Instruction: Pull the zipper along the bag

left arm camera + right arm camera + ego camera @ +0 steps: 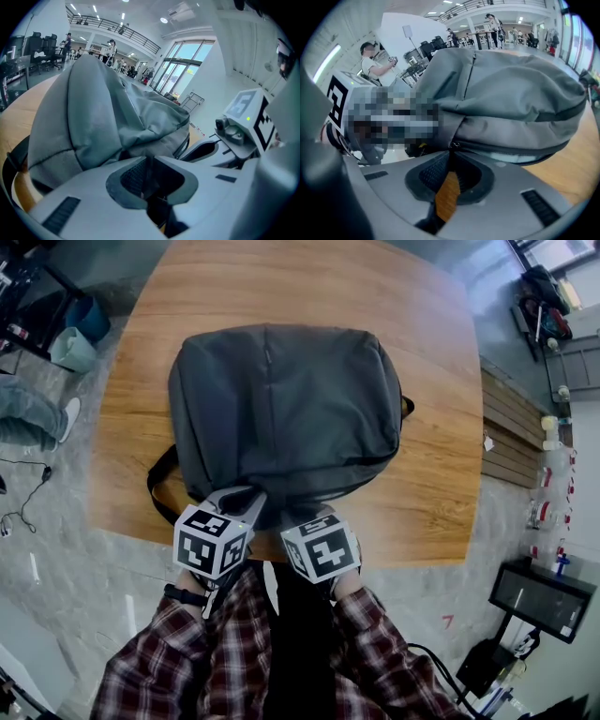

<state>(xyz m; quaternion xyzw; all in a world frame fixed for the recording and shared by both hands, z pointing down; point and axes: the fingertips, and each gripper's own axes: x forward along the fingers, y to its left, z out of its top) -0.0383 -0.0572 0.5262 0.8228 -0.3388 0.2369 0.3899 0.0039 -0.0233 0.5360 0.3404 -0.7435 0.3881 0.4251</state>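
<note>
– Two grippers on one bag, right? Where's the bag actually sitting?

– Yep. Biggest thing is the wooden tabletop (441,381). The gray backpack (281,409) lies flat across the middle of it. Its near end is right by the tabletop's near edge, just in front of the person in the plaid shirt (187,662).

– And the grippers?

– Both are at that near end, side by side and close together. On the left gripper (149,161) the fingers are brought together with something dark pinched between them. It looks like fabric from the backpack's edge, but I can't tell which bit exactly. On the right gripper (451,157) the fingers are closed at the tips on the zipper pull (453,145). Bare wood shows through the gap lower down between them.

– Anything smaller worth noting?

– A black shoulder strap (157,486) loops out from the backpack's left side onto the wood. The zipper (520,151) runs as a dark line from the pull off along the side of the bag.
</note>
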